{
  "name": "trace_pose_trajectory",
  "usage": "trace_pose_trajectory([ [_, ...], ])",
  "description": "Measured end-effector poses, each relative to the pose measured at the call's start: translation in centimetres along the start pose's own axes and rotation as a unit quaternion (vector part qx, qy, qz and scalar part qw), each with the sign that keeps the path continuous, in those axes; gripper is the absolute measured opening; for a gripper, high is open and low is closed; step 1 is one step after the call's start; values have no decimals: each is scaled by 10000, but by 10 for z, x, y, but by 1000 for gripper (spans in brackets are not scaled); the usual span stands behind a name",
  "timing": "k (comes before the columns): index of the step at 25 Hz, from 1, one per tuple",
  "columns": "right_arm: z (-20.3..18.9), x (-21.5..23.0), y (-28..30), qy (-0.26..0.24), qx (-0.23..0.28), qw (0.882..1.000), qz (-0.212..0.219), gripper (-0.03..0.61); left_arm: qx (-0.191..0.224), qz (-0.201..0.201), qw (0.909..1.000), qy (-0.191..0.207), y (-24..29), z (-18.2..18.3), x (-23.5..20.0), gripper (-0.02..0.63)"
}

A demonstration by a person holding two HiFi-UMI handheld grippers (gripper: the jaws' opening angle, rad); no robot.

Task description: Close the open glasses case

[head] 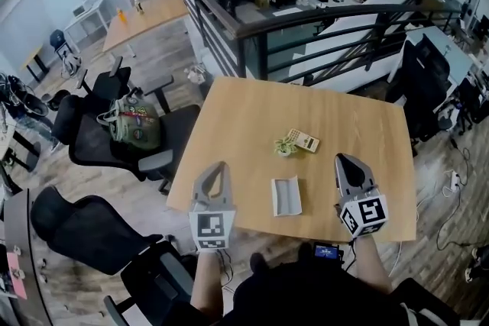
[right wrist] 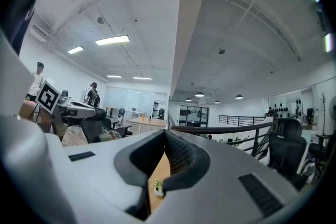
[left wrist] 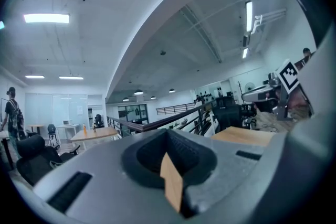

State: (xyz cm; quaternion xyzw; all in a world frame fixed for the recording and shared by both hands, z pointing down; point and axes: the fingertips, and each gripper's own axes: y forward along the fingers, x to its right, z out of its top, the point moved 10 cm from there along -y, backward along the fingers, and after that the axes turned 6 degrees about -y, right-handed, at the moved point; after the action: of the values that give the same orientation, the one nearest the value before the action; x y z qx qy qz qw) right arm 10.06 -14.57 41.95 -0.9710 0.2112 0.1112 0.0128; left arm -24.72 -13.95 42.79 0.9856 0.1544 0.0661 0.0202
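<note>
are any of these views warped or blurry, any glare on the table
Head view: fisheye bends the black metal railing; light wooden table evenly lit, no glare. Left gripper view: near grey left claw soft, dark corners. Right gripper view: same curve, ceiling strip light bright.

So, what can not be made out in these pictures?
- Glasses case: head view, too small to show its inside.
- Same case: missing in both gripper views; left gripper and right gripper fill the lower part.
- Beige item beside the plant: head view, too small to identify.
</note>
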Motion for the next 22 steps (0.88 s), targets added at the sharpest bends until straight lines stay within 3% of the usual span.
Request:
trace_pose_trajectory([
  [9, -19, 43, -5, 346, 182, 9992, -25, 14, -147, 365, 9992, 115, 7, 10, 23, 0],
  [22, -21, 41, 5, 296, 138, 9994, 120, 14, -292, 577, 9978, 174, 1, 6, 9, 0],
])
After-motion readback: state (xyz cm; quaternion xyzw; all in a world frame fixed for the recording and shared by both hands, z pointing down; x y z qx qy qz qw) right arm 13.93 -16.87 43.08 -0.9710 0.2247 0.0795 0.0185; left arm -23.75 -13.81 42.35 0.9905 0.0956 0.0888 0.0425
